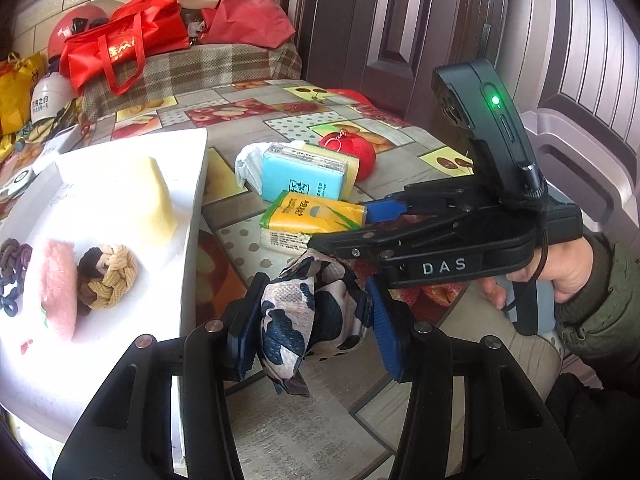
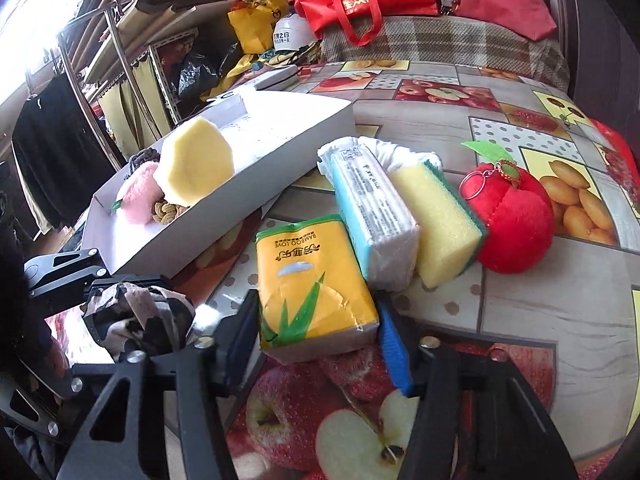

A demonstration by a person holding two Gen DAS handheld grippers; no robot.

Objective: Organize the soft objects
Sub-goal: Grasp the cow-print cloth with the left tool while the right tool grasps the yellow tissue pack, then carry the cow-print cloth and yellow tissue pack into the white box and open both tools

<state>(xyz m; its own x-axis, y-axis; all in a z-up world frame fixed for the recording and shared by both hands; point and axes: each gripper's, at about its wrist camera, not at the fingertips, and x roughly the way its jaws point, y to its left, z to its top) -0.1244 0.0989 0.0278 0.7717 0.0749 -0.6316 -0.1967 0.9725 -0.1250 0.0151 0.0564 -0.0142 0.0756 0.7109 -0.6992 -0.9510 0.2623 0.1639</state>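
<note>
My left gripper (image 1: 316, 312) is shut on a crumpled black-and-white patterned cloth (image 1: 304, 320), held just right of the white box (image 1: 192, 220). The box holds a pale yellow foam block (image 1: 136, 196), a pink fluffy piece (image 1: 60, 292) and a braided brown-and-tan hair tie (image 1: 108, 276). My right gripper (image 2: 318, 332) has its pads against both sides of a yellow tissue pack (image 2: 312, 284) that lies on the table. Behind the pack lie a blue tissue pack (image 2: 372, 220), a yellow-and-green sponge (image 2: 444, 220) and a red plush apple (image 2: 512, 220).
The table wears a fruit-print oilcloth (image 2: 540, 312). Red bags (image 2: 360, 0), a yellow bag (image 2: 256, 24) and a plaid cloth (image 2: 440, 44) crowd its far end. A metal rack (image 2: 120, 60) stands at the left. A white rag (image 1: 248, 164) sits behind the blue pack.
</note>
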